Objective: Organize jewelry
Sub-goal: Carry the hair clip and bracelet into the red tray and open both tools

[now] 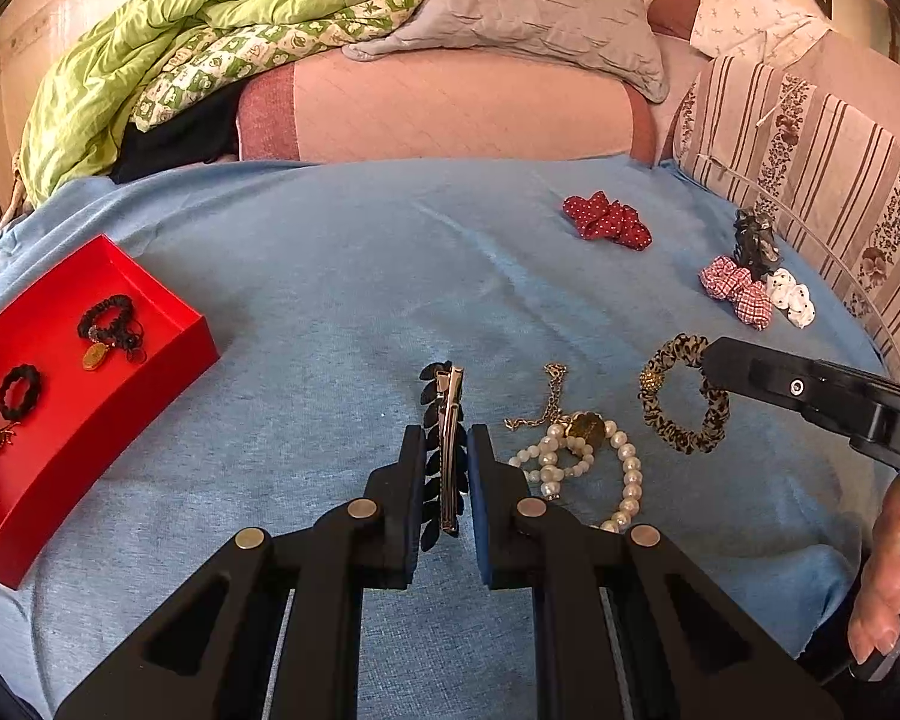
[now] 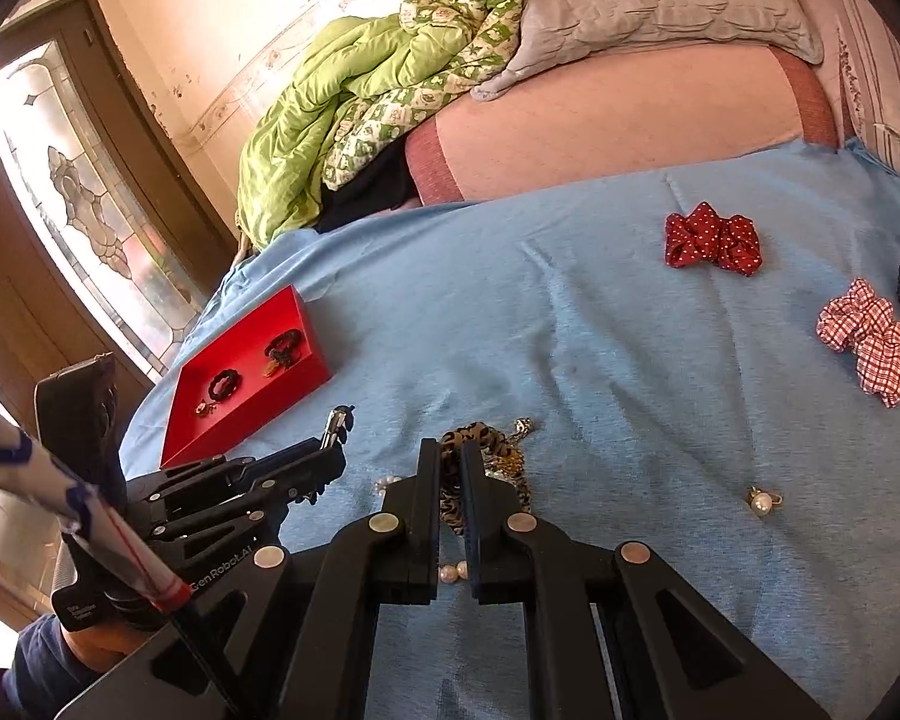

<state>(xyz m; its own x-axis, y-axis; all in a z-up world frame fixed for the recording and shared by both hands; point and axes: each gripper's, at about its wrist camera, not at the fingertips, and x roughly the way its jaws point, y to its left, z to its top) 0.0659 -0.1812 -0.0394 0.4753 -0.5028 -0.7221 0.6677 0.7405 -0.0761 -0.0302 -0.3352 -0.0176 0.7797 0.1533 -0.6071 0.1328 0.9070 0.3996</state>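
My left gripper (image 1: 446, 441) is shut on a black leaf hair clip (image 1: 447, 450) with a silver bar, held between its fingers over the blue bedspread. My right gripper (image 2: 451, 457) is shut on a leopard-print scrunchie (image 2: 477, 441), which also shows in the left wrist view (image 1: 684, 402). A pearl bracelet (image 1: 594, 468) with a gold pendant and chain lies between them. A red tray (image 1: 54, 450) at the left holds two black hair ties and small gold charms; it also shows in the right wrist view (image 2: 210, 420).
A red polka-dot scrunchie (image 1: 607, 220), a red checked scrunchie (image 1: 738, 291), a white dotted one (image 1: 793, 297) and a dark claw clip (image 1: 755, 237) lie at the right. A loose pearl earring (image 2: 762, 501) lies near. Pillows (image 1: 534, 6) and a green quilt (image 1: 168, 60) are behind.
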